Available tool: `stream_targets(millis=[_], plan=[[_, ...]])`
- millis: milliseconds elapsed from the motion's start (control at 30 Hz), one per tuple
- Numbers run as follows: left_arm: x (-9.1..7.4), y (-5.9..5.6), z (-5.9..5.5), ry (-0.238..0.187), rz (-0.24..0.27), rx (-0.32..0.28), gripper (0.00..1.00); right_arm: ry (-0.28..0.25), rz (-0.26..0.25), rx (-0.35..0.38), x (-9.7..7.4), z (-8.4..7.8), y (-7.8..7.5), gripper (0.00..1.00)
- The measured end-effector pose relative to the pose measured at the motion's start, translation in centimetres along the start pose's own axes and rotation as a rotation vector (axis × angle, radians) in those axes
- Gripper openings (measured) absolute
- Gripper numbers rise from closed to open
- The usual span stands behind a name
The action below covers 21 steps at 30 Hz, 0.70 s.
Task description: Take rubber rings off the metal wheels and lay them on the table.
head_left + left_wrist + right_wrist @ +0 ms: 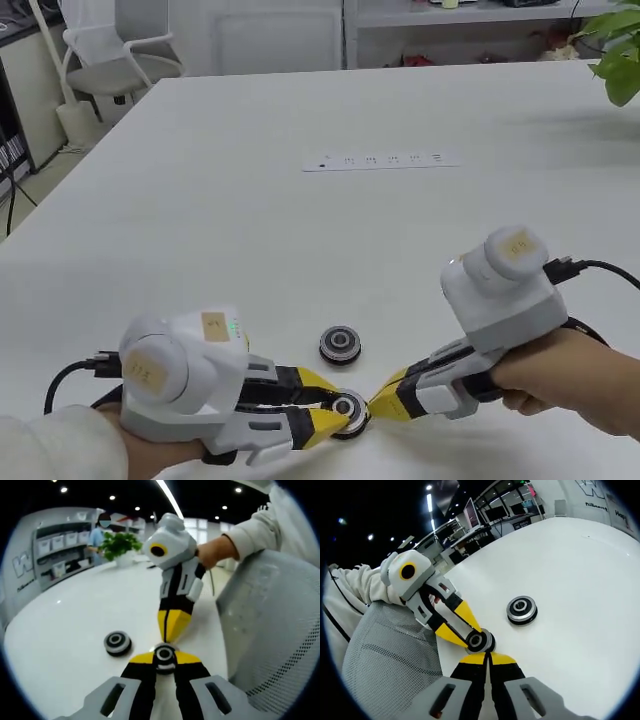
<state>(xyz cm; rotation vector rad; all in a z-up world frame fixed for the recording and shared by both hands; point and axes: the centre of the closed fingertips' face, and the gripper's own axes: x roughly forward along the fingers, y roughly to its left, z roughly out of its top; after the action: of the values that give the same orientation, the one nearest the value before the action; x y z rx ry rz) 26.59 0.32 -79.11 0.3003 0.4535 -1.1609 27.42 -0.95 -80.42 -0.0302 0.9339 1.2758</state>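
The left gripper (165, 657) is clamping the small black-ringed silver metal wheel (348, 407); the right gripper (488, 653), jaws together, is touching its rim. A shallow pinch risks slipping off.

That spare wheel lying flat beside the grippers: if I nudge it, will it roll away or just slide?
Probably slides, not rolls: the spare wheel lies flat on its face. Its dark rubber ring may drag on the smooth table. It looks mostly metal, so likely heavy for its size.

Held wheel (165, 654) partly behind left tool (165, 660)
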Motion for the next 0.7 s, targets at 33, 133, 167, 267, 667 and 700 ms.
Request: stream_targets(millis=[33,133,167,267,667,700], plan=[[0.00,-0.01,0.01,-0.001,0.000,0.001,0.14,-0.003,0.002,0.009,-0.04,0.03,-0.01,0.00],[0.06,-0.04,0.05,-0.002,0.002,0.016,0.14,-0.008,0.006,0.034,-0.14,0.18,0.05,0.00],[0.09,-0.05,0.06,-0.002,0.003,0.021,0.14,-0.011,0.007,0.038,-0.16,0.25,0.05,0.00],[0.14,-0.05,0.07,-0.002,0.003,0.025,0.14,-0.017,0.015,0.054,-0.24,0.37,0.15,0.00],[0.18,0.03,0.09,-0.009,0.003,0.018,0.14,-0.016,0.008,0.037,-0.16,0.51,0.34,0.00],[0.17,0.05,0.09,-0.010,0.003,0.019,0.14,-0.017,0.008,0.038,-0.13,0.54,0.37,0.00]])
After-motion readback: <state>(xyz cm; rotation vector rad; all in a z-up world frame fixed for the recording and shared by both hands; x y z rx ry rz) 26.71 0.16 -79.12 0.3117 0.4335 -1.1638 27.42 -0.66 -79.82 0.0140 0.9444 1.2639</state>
